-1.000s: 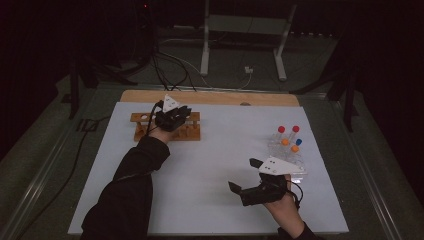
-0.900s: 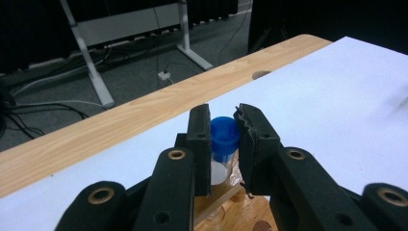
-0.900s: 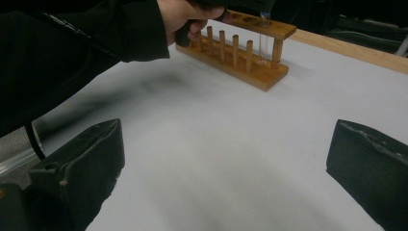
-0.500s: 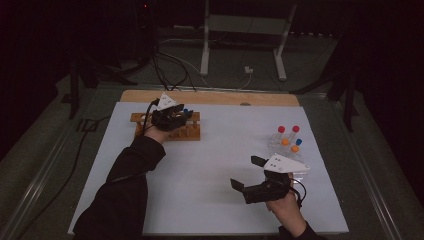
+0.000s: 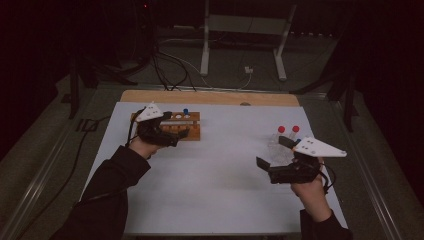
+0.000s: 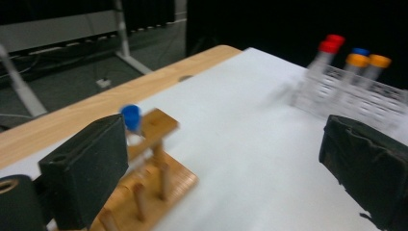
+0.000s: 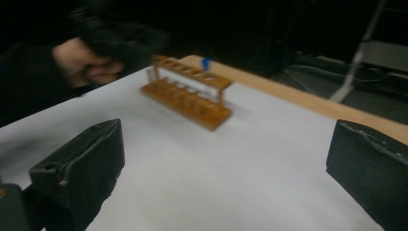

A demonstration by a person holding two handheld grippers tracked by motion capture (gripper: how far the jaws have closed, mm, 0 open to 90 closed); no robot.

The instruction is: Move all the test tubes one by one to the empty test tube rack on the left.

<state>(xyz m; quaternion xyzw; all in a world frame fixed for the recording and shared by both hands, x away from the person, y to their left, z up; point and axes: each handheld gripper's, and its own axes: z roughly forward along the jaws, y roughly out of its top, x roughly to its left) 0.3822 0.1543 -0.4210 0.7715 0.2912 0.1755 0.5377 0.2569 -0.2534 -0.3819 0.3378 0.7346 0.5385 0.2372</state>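
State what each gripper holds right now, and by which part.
Nothing is held. The left gripper and the right gripper both stand open with only white table between their jaws.

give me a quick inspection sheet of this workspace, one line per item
surface: white table top, wooden strip along its far edge.
job's things: wooden rack at far left with one blue-capped tube standing in it; clear rack at right holding red-, orange- and blue-capped tubes.
clutter: nothing seen on the table top apart from the racks.
grippers: left gripper open beside the wooden rack, holding nothing; right gripper open near the clear rack, holding nothing.
cables: one trails from the left gripper along the sleeve; more lie on the floor behind the table.
surroundings: dark room, white metal stand behind the table.
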